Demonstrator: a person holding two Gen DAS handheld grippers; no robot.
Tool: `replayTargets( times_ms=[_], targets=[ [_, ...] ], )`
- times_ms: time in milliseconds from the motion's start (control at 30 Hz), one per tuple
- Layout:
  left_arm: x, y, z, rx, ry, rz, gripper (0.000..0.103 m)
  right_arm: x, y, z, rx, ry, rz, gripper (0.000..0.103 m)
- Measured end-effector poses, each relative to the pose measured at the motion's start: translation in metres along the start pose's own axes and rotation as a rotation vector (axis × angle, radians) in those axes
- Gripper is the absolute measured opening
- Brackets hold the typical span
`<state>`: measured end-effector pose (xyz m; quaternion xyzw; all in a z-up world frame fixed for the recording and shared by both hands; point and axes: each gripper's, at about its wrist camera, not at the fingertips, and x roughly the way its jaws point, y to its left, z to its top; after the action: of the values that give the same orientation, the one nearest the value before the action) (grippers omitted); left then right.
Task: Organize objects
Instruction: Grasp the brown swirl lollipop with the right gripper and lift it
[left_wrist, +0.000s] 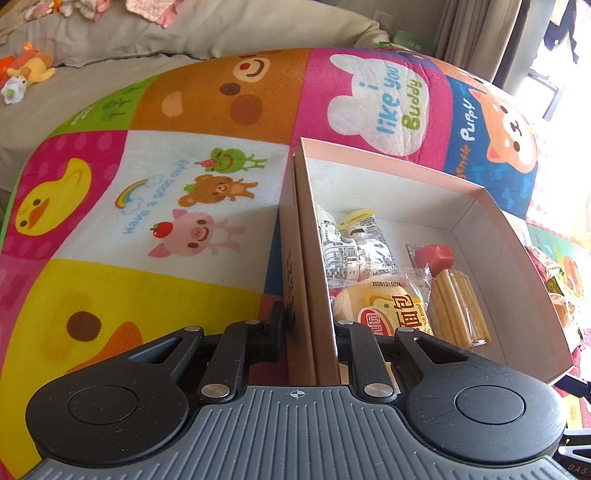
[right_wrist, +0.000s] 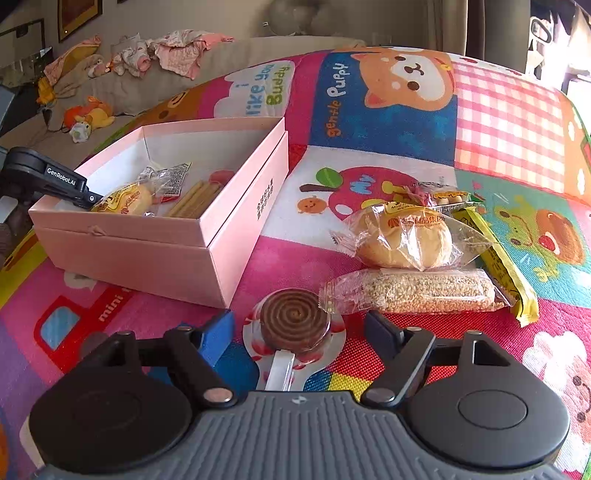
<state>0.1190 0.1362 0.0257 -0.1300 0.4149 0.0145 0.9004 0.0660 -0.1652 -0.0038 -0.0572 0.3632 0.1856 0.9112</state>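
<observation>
At left, the left gripper (left_wrist: 310, 328) is clamping the cardboard wall of the pink box (right_wrist: 207, 236), which is holding wrapped buns, sticks and a red sweet. At lower centre, the right gripper (right_wrist: 299, 328) is straddling a spiral lollipop (right_wrist: 293, 317), pads apart. Right, a bun (right_wrist: 402, 236) is topping a sesame bar (right_wrist: 417, 291).

Black claw (right_wrist: 299, 325) linkages, silver rivets, ribbed grey housing, "GenRobot.AI" lettering

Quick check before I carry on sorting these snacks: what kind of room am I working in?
Most likely a home living room or a child's play area. The work surface is a cartoon-animal play mat, a sofa behind it holds baby clothes and soft toys, and a curtained window lets in daylight.
</observation>
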Motion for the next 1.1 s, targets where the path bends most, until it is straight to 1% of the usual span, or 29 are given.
replayTargets(
  times_ms=[33, 100, 167, 267, 367, 433, 467, 500, 533, 567, 600, 667, 767, 867, 900, 967, 1033, 1100],
  targets=[
    [0.000, 0.000, 0.000, -0.001, -0.001, 0.000, 0.018, -0.003, 0.002, -0.002, -0.011, 0.000, 0.009, 0.068],
    [0.000, -0.001, 0.000, 0.000, 0.000, 0.002, 0.018, -0.011, 0.008, -0.005, -0.036, 0.005, 0.017, 0.051],
    [0.001, -0.001, 0.000, 0.003, 0.000, 0.005, 0.018, -0.020, 0.011, -0.009, -0.043, 0.023, 0.033, 0.040],
    [0.001, -0.002, 0.001, 0.008, 0.003, 0.012, 0.017, -0.037, 0.010, -0.016, -0.021, 0.062, 0.086, 0.017],
    [0.001, -0.004, 0.001, 0.016, 0.004, 0.021, 0.017, -0.053, 0.011, -0.021, -0.020, 0.073, 0.099, 0.014],
    [0.001, -0.005, 0.001, 0.020, 0.004, 0.025, 0.017, -0.063, 0.015, -0.023, -0.065, 0.047, 0.097, 0.014],
    [0.001, -0.005, 0.001, 0.022, 0.004, 0.026, 0.017, -0.066, 0.018, -0.024, -0.096, 0.028, 0.077, 0.016],
    [0.001, -0.005, 0.001, 0.024, 0.004, 0.027, 0.016, -0.066, 0.019, -0.023, -0.113, 0.022, 0.058, 0.026],
    [0.001, -0.006, 0.001, 0.027, 0.004, 0.028, 0.016, -0.064, 0.019, -0.023, -0.119, 0.019, 0.048, 0.033],
    [0.001, -0.006, 0.001, 0.033, 0.004, 0.030, 0.016, -0.060, 0.017, -0.020, -0.116, 0.010, 0.039, 0.048],
    [0.001, -0.007, 0.001, 0.039, 0.005, 0.032, 0.016, -0.055, 0.015, -0.018, -0.109, 0.003, 0.033, 0.056],
    [0.002, -0.008, 0.002, 0.051, 0.009, 0.038, 0.016, -0.043, 0.010, -0.013, -0.084, 0.005, 0.029, 0.058],
    [0.002, -0.010, 0.002, 0.068, 0.014, 0.046, 0.016, -0.023, 0.005, -0.005, -0.047, 0.014, 0.046, 0.058],
    [0.001, -0.012, 0.001, 0.085, 0.009, 0.050, 0.016, -0.007, 0.006, 0.000, -0.029, 0.010, 0.053, 0.066],
    [0.001, -0.012, 0.000, 0.089, 0.007, 0.051, 0.016, -0.006, 0.008, 0.001, -0.041, 0.011, 0.049, 0.064],
    [0.001, -0.013, 0.000, 0.094, 0.003, 0.053, 0.016, -0.010, 0.017, 0.001, -0.094, 0.016, 0.062, 0.052],
    [0.001, -0.013, -0.001, 0.096, 0.000, 0.055, 0.016, -0.020, 0.028, 0.000, -0.140, 0.039, 0.093, 0.052],
    [0.001, -0.013, -0.002, 0.098, -0.005, 0.052, 0.016, -0.035, 0.038, -0.003, -0.179, 0.036, 0.112, 0.052]
  ],
)
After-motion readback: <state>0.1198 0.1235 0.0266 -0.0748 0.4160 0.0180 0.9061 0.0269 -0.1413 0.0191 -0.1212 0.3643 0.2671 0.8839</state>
